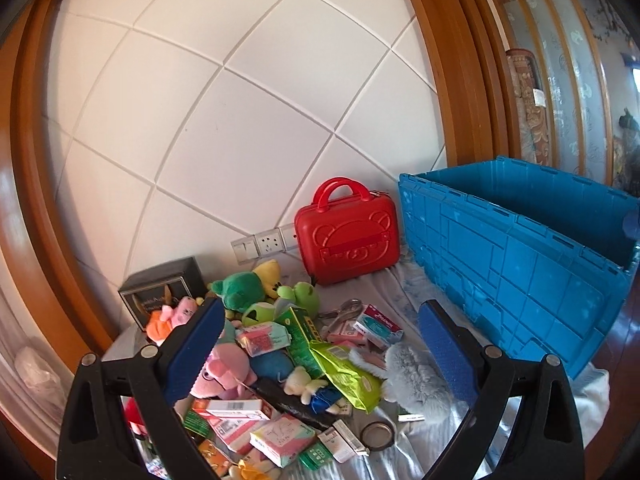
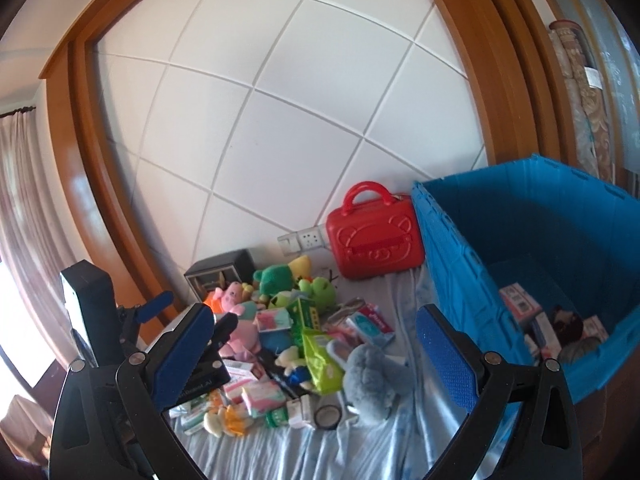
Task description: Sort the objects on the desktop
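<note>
Over a blue-grey cloth [image 2: 280, 452], both claws are hovering spread wide, gripping nothing. Left gripper [image 1: 320, 344] is hanging above the mixed pile; pink pig plush [image 1: 224, 372] is sitting by its left pad at 9 o'clock, grey furry plush [image 1: 412, 376] near its right pad at 3 o'clock, lime pouch [image 1: 348, 376] lying between. Right gripper [image 2: 316, 354] is facing the same pile, the left gripper's body showing at 9 o'clock. Blue crate [image 2: 460, 280] is standing at 2 o'clock, holding small boxes [image 2: 520, 304]. Red case [image 1: 348, 236] is leaning at 12 o'clock against the wall.
</note>
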Motion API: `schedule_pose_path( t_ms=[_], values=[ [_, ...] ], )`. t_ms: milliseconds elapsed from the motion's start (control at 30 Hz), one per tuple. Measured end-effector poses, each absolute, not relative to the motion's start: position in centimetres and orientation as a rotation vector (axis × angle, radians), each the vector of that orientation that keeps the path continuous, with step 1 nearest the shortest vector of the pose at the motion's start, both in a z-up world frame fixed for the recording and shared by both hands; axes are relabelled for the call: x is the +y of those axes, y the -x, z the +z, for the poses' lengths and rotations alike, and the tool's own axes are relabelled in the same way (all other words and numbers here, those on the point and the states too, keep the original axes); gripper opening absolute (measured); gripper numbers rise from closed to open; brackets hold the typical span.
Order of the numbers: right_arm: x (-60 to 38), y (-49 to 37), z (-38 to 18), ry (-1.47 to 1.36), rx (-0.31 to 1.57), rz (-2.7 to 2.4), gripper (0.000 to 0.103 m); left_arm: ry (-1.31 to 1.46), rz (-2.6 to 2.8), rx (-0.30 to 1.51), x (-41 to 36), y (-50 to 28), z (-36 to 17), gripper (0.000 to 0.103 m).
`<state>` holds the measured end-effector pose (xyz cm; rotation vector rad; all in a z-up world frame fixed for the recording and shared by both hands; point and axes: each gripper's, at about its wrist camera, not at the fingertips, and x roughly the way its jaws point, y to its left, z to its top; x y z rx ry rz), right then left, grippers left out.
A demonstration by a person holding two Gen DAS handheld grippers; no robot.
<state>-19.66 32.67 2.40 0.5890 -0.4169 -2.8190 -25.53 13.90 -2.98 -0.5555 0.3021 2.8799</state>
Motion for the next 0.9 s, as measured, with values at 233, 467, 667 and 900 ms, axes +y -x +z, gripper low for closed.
schedule_pose_path(
  t_ms=[233, 467, 667, 900],
  values=[
    [32.1, 17.5, 1.2, -0.593, -0.443, -2.835, 0.102, 0.600, 2.835, 0.264, 13.5, 24.3, -3.8, 0.101],
    [33.2, 15.2, 1.3, -0.588, -0.408, -2.817, 0.102, 0.525, 2.885, 0.231, 15.0, 20.7, -2.9, 0.101],
    [35.3, 12.6, 1.6, -0.578, -0.382, -2.813, 0.102, 0.452, 2.910, 0.188, 16.5, 17.5, -1.7, 0.101],
    [36.8, 10.2, 2.6, -0.534, -0.344, -2.797, 0.102, 0.351, 2.990, 0.299, 19.6, 14.5, 0.2, 0.101]
  ],
)
